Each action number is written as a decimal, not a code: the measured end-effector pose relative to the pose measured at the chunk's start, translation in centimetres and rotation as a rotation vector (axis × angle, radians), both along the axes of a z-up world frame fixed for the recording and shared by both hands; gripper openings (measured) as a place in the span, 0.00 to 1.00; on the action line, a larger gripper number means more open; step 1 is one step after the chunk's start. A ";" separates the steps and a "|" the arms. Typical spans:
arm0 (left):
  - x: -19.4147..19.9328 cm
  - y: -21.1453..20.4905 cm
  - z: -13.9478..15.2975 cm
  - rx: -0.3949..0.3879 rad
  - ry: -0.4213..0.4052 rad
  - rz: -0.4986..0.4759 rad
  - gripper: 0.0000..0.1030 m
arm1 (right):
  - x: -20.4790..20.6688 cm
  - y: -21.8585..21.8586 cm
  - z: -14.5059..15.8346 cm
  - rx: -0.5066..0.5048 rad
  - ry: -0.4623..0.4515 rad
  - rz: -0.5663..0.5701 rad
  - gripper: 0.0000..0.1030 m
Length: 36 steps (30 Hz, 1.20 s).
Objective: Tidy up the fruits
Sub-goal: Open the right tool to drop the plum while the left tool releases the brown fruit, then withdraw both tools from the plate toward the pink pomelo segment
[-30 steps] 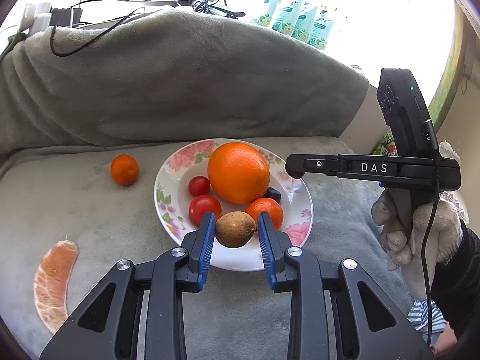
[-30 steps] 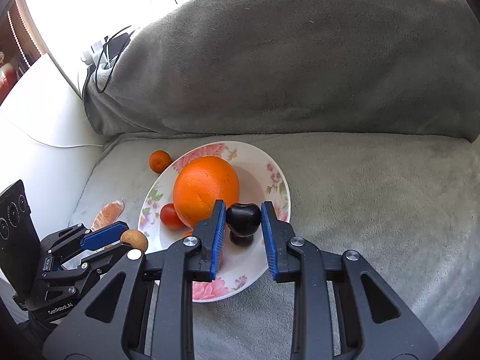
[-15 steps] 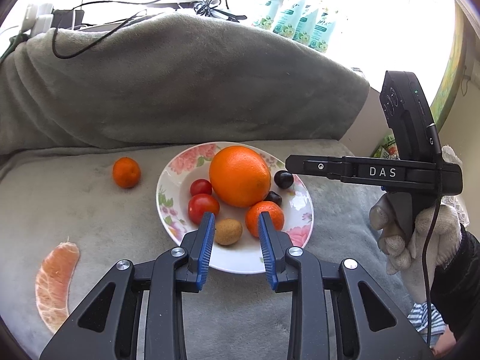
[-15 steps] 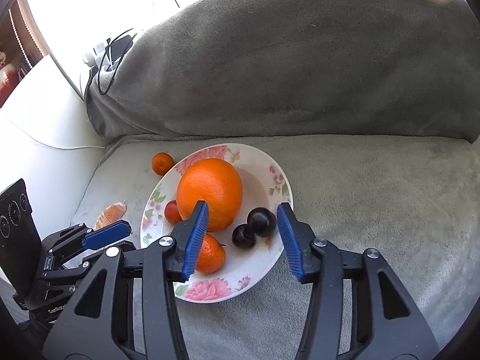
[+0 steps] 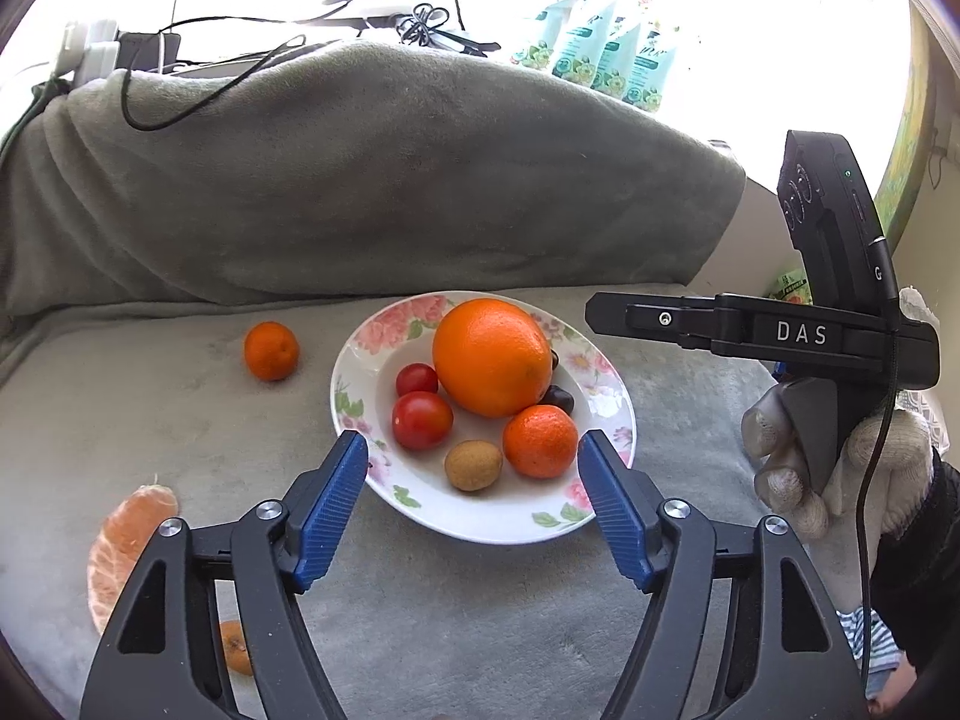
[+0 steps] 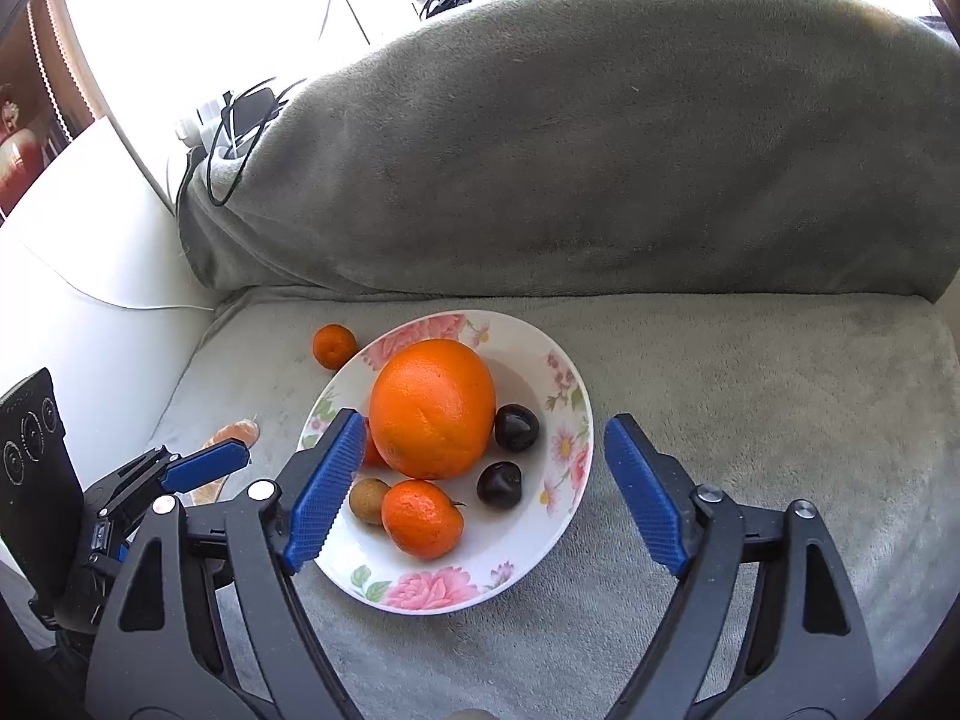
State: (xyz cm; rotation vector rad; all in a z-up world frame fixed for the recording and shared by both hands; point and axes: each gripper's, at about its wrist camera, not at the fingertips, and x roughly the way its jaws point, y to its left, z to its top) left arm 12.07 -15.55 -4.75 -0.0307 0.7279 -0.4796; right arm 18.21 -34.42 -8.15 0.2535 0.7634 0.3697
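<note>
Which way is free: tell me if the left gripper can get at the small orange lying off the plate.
Probably yes: the left gripper is open and empty, and the small orange sits alone on the grey blanket, beside the plate.

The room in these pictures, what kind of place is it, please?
Probably a home living room: a sofa under a grey plush blanket, a floral plate of fruit set on the seat, and charger cables trailing over the backrest by a bright window.
</note>
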 end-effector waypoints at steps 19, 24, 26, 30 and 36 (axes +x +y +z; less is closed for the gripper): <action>-0.9 2.2 0.8 0.002 -0.023 0.038 0.74 | -1.1 2.4 2.2 -0.038 -0.078 -0.009 0.84; -1.1 3.1 1.0 -0.004 -0.030 0.052 0.75 | -1.1 3.4 2.6 -0.036 -0.094 0.001 0.84; -1.2 3.6 1.1 -0.008 -0.032 0.061 0.75 | -1.2 3.8 2.7 -0.029 -0.097 0.006 0.85; -1.4 4.5 1.2 -0.012 -0.035 0.075 0.75 | -1.1 4.6 2.9 -0.012 -0.102 0.021 0.86; -1.4 6.2 0.9 -0.017 -0.030 0.103 0.75 | -1.1 6.4 3.2 -0.015 -0.111 0.057 0.86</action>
